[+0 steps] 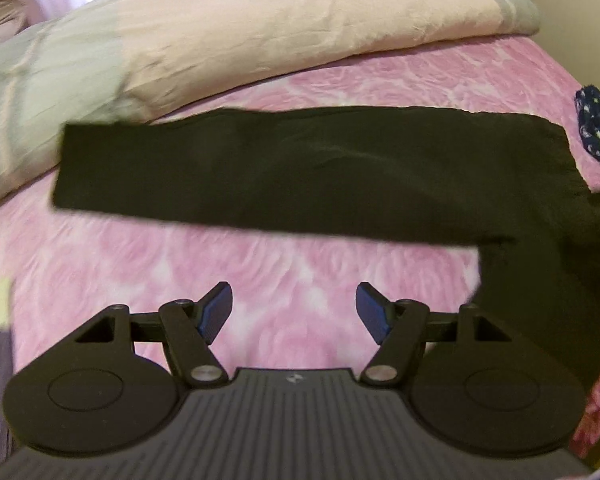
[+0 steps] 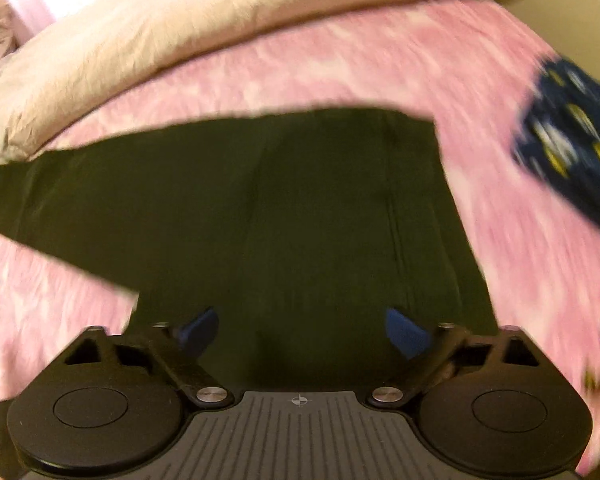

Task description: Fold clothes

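Observation:
A black garment (image 1: 300,172) lies flat on the pink bedspread (image 1: 140,264), one long part stretched left to right and another running down at the right. My left gripper (image 1: 294,312) hangs open over bare bedspread just in front of the garment, nothing between its blue pads. In the right wrist view the same black garment (image 2: 280,208) fills the middle. My right gripper (image 2: 302,332) is open above it, with black cloth showing below the gap between its fingers; I cannot tell whether the pads touch the cloth.
A pale pink and grey pillow (image 1: 220,36) lies along the far side of the bed. A dark blue patterned cloth (image 2: 572,148) sits at the right, also seen as a blue cloth (image 1: 598,128) at the right edge of the left wrist view.

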### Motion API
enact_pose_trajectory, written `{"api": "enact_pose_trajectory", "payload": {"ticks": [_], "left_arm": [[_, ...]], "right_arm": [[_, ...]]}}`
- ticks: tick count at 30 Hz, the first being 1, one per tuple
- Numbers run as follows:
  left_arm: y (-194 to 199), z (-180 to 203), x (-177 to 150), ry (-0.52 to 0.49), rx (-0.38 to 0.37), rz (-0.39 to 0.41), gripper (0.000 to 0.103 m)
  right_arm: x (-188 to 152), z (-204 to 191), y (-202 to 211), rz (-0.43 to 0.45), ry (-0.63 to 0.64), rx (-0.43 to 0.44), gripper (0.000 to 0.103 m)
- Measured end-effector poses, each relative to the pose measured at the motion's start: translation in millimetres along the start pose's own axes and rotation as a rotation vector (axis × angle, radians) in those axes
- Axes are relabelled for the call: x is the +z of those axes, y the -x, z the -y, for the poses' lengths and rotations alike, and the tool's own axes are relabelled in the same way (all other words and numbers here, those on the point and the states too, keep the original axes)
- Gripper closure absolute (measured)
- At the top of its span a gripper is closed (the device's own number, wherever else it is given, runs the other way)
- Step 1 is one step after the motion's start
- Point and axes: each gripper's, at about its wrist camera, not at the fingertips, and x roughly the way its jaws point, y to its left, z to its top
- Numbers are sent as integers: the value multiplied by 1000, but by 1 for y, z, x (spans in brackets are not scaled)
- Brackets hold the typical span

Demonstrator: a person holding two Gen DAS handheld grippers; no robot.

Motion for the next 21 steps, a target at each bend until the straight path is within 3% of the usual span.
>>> {"api": "enact_pose_trajectory", "payload": {"ticks": [8, 14, 18, 21], "left_arm": [[-98, -11, 83, -220, -75, 106, 39], [-151, -43, 130, -395, -98, 119, 39], [-183, -62, 151, -511, -135, 57, 39], [-207, -80, 162, -543, -159, -21, 39]], "right_arm": [[108, 11, -70, 101, 249, 71, 14], [151, 19, -112, -5, 466, 174, 14], [160, 30, -131, -93, 522, 254, 14], [161, 36, -143, -149, 540, 278, 15]]}}
